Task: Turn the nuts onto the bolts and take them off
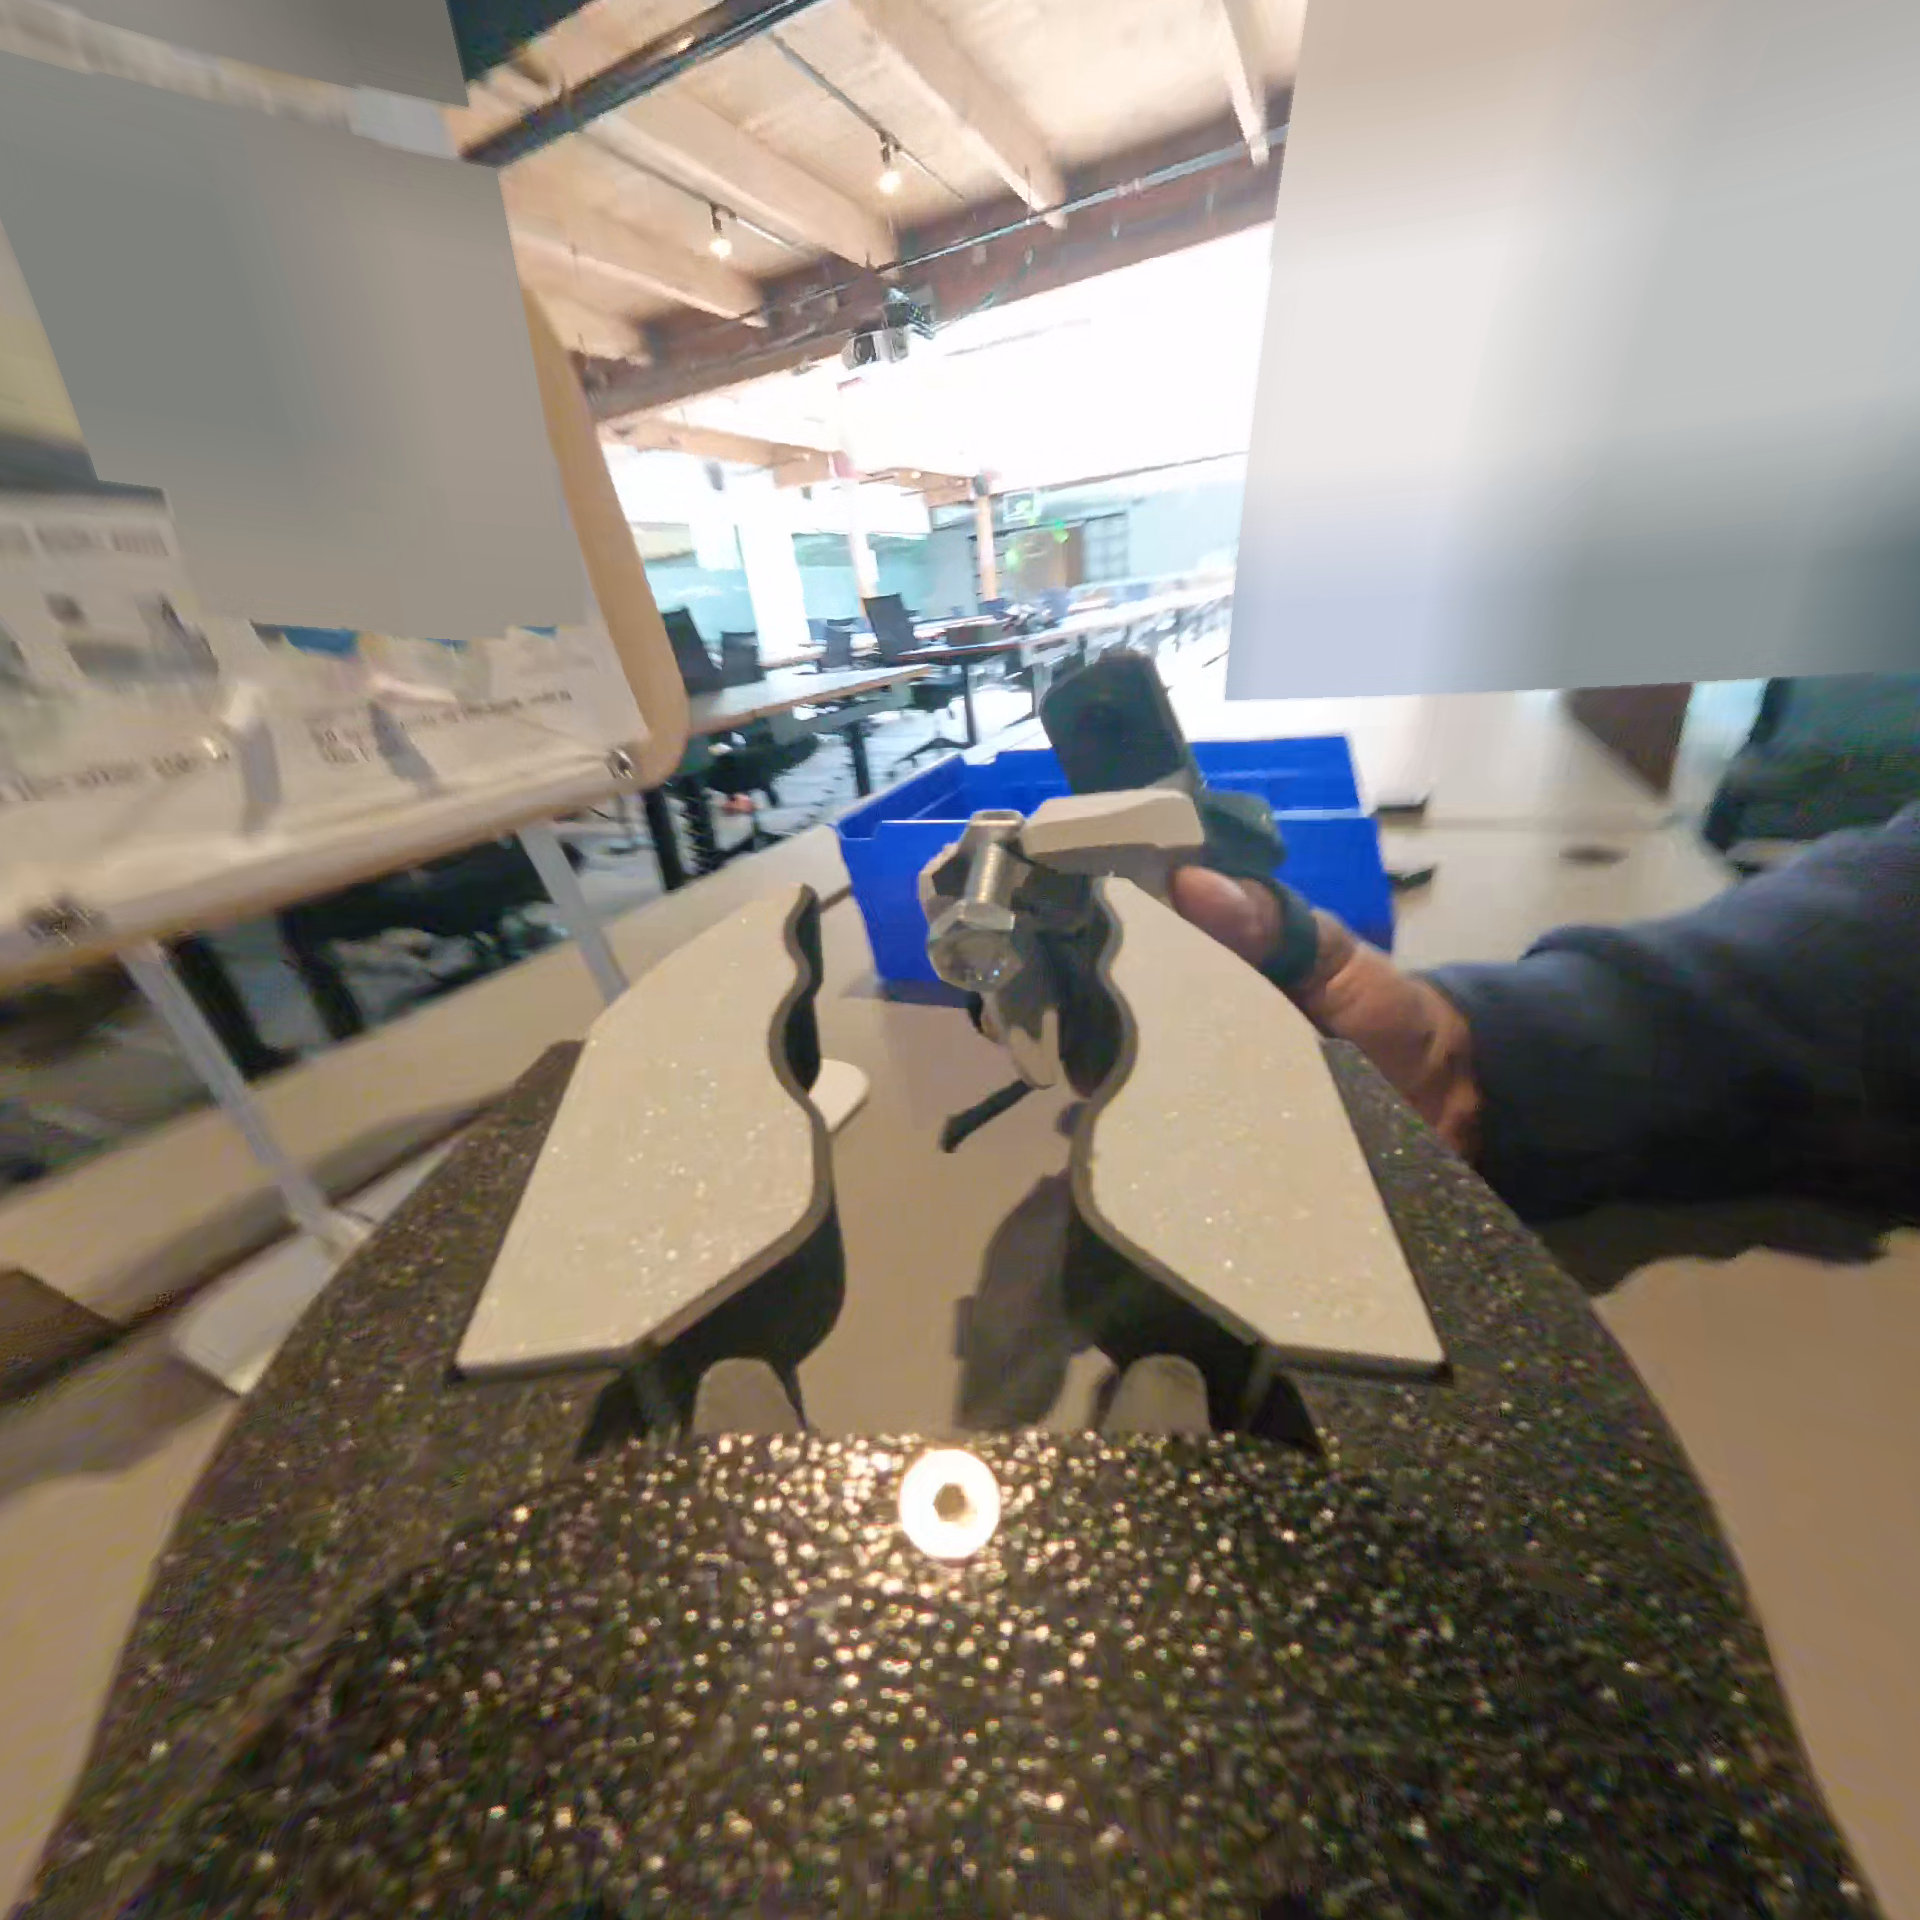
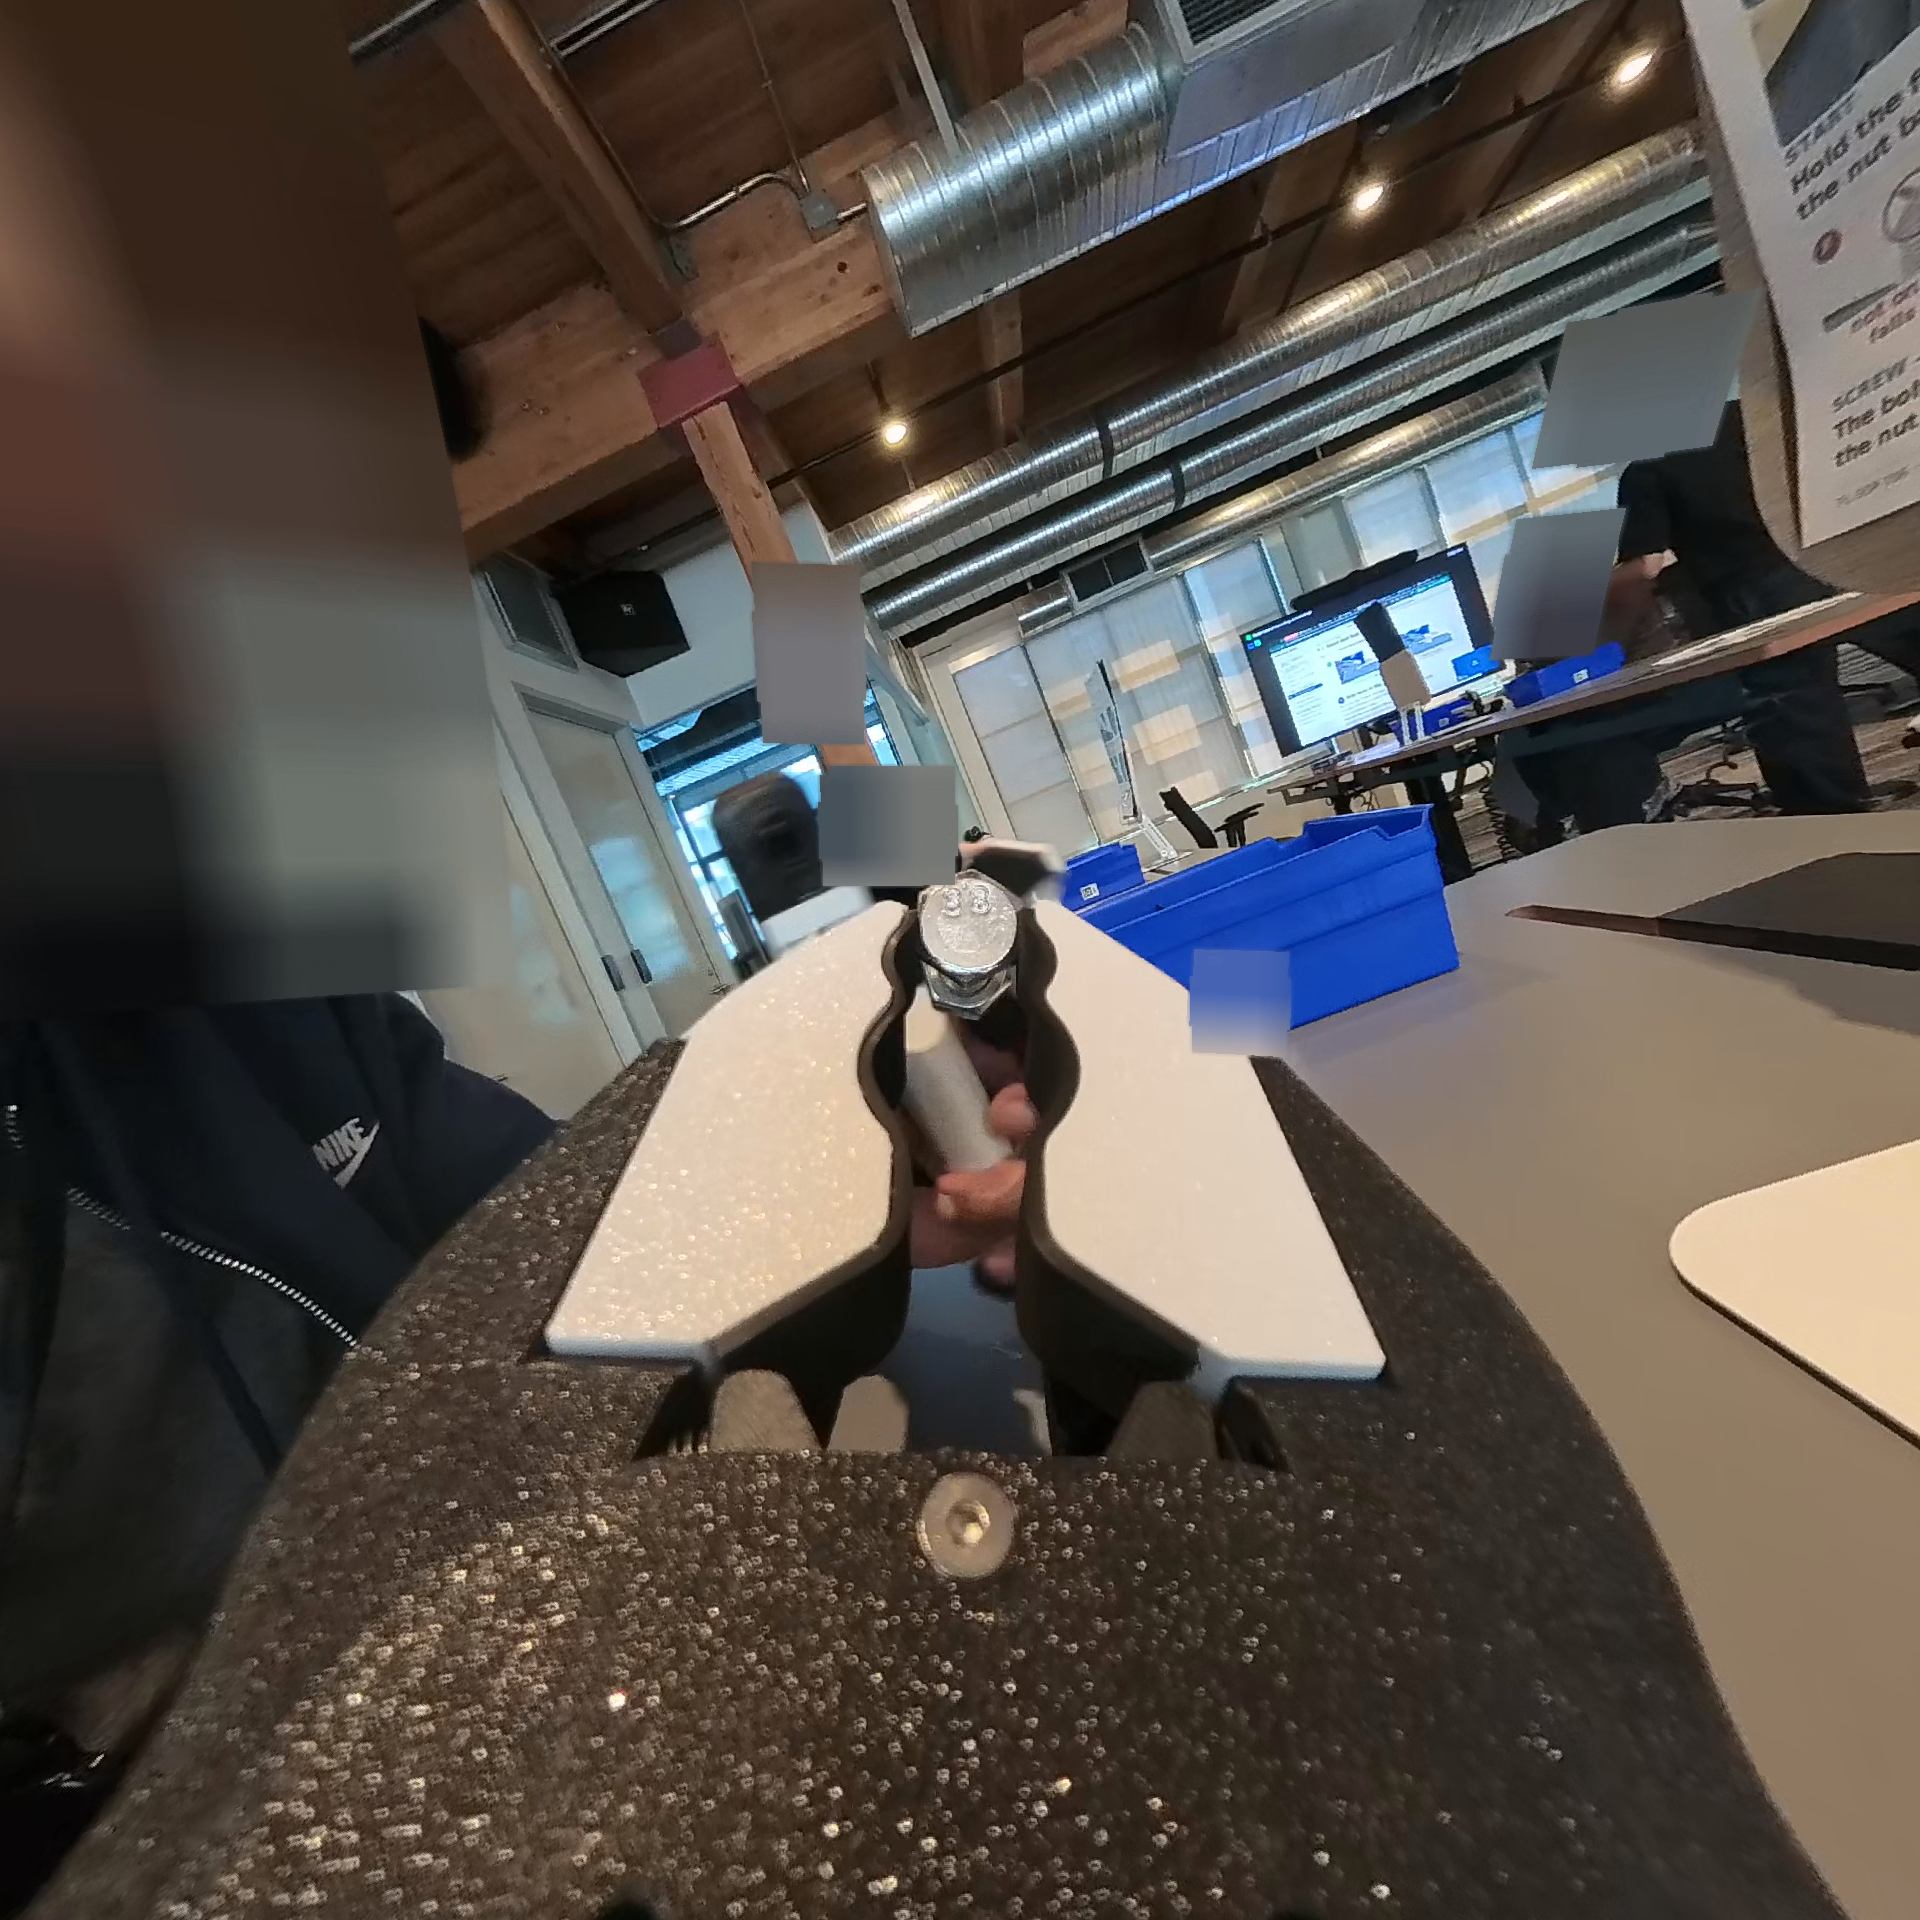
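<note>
In the right wrist view my right gripper (image 2: 966, 966) is shut at its tips on a silver bolt (image 2: 966, 925), whose stamped head faces the camera with a hex nut (image 2: 966, 992) just below it. In the left wrist view my left gripper (image 1: 956, 935) is open and empty. The right gripper (image 1: 1008, 925) sits just past its fingertips, holding the bolt (image 1: 977, 914) in line with the gap, and a hand in a dark sleeve (image 1: 1662, 1039) holds that gripper. A white rod-like part (image 2: 951, 1101) and some fingers show behind the right jaw gap; I cannot tell what they are.
A blue bin (image 1: 1299, 831) stands on the grey table behind the grippers; it also shows in the right wrist view (image 2: 1299, 914). A sign board on a stand (image 1: 312, 727) is at the left. A white pad (image 2: 1818, 1278) and a dark mat (image 2: 1818, 904) lie at the right. A person in a dark jacket (image 2: 208, 1247) is close at the left. The tips of both grippers are at nearly the same place.
</note>
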A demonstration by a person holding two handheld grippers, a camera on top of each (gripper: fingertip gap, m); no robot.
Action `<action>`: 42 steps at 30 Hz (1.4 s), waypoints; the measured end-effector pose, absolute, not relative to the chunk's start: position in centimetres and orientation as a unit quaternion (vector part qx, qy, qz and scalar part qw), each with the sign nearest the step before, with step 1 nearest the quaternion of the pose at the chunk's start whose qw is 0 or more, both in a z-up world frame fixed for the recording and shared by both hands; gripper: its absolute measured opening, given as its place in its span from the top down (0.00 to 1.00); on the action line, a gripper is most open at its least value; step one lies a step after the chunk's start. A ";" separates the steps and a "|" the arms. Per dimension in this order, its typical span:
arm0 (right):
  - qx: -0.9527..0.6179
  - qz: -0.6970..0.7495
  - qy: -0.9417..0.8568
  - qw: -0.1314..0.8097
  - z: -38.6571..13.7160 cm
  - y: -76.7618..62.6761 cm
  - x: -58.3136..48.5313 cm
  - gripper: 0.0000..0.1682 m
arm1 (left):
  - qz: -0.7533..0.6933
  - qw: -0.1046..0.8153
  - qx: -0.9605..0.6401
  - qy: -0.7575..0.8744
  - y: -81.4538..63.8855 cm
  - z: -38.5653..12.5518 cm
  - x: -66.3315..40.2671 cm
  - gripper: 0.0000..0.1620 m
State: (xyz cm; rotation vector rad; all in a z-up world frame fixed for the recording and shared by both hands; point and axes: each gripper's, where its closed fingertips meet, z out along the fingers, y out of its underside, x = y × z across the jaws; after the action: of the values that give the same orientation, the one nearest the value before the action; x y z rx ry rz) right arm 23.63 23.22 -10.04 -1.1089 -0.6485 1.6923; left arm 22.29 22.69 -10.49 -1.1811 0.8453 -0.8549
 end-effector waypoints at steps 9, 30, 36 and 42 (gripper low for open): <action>-0.460 0.691 -0.274 0.485 -10.3 23.1 23.3 0.90 | -0.557 0.519 -0.573 0.304 22.5 -12.0 23.0 0.87; -0.454 0.694 -0.261 0.494 -9.9 23.4 23.9 0.90 | -0.493 0.582 -0.563 0.319 22.9 -11.5 22.8 0.70; -0.456 0.692 -0.263 0.494 -10.0 23.4 23.8 0.90 | -0.594 0.497 -0.574 0.267 22.7 -12.1 23.2 0.77; -0.455 0.694 -0.268 0.490 -10.1 23.1 23.5 0.90 | -0.495 0.576 -0.562 0.327 22.5 -12.1 23.2 0.89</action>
State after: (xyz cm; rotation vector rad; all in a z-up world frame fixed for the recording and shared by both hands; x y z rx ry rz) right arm 23.53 23.14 -10.11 -1.1049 -0.6514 1.6844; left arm 23.23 22.48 -12.06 -1.3157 0.7659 -1.1581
